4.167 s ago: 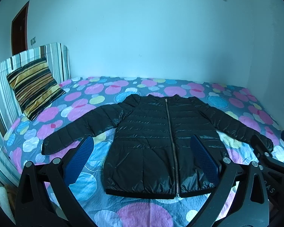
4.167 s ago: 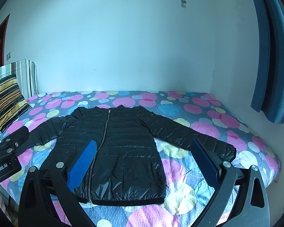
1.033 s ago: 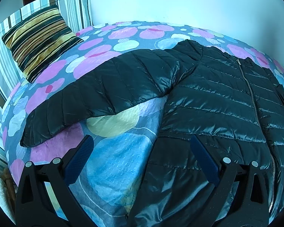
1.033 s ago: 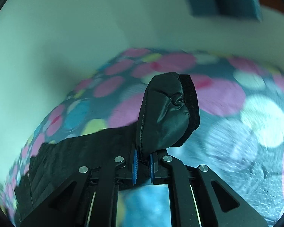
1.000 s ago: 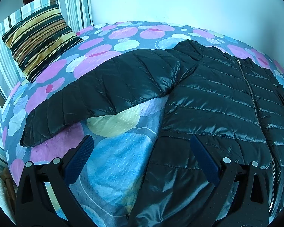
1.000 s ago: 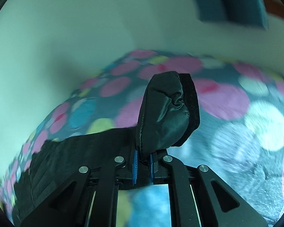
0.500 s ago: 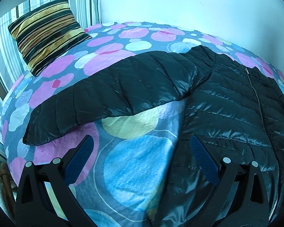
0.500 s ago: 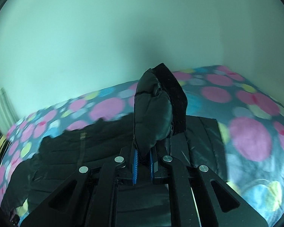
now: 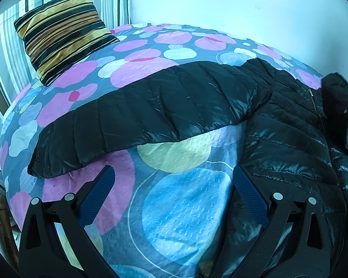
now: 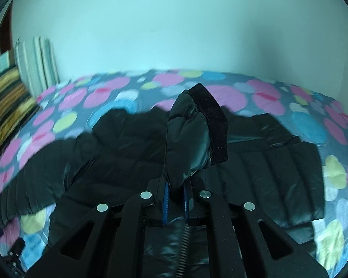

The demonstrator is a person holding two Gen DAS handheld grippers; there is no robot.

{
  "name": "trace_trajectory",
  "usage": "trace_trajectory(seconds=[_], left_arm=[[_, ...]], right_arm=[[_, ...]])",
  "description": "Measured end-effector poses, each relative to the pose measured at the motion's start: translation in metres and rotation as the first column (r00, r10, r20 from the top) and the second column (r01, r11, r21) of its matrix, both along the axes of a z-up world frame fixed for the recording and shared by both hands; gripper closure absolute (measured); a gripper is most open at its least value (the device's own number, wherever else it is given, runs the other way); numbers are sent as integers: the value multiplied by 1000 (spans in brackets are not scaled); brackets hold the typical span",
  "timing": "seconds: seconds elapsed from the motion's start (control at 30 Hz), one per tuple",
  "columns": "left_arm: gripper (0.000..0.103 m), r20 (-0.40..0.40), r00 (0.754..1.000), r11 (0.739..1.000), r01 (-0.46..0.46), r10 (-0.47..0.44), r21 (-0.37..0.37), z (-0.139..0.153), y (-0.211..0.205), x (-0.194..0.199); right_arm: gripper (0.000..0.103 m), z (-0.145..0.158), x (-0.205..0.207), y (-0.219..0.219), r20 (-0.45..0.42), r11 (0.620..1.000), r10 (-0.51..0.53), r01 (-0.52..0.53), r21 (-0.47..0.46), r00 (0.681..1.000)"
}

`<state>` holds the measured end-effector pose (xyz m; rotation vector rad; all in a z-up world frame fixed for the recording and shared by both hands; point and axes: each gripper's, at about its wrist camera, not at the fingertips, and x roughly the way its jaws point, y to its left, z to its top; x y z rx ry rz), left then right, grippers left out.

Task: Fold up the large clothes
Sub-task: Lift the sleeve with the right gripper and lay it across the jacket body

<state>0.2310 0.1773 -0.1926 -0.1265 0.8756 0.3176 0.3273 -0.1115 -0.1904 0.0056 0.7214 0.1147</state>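
A black puffer jacket lies face up on the bed, zip closed. Its left sleeve stretches out flat toward the bed's left edge, cuff nearest me. My left gripper is open and empty, hovering over the sheet just below that sleeve. My right gripper is shut on the right sleeve's cuff and holds it up over the jacket's body. That raised cuff also shows at the right edge of the left wrist view.
The bed has a sheet with pink, blue and yellow circles. A striped cushion leans on the striped headboard at the far left. A pale wall runs behind the bed.
My right gripper has carried the right cuff leftward from the bed's right side to above the jacket's body. My left gripper has shifted left toward the left sleeve.
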Motion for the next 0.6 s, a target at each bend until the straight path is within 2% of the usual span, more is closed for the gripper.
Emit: trace_trajectory(seconds=[0.23, 0.53, 0.6], left_arm=[[2, -15, 1000, 1000, -25, 25, 3, -7, 9, 2], [2, -54, 996, 995, -62, 66, 76, -21, 17, 5], [2, -58, 995, 991, -78, 84, 110, -22, 18, 5]], right_arm=[[94, -18, 6, 19, -54, 998, 33, -36, -52, 998], [94, -31, 11, 39, -102, 988, 70, -84, -131, 992], [94, -33, 11, 47, -104, 982, 86, -102, -158, 991]])
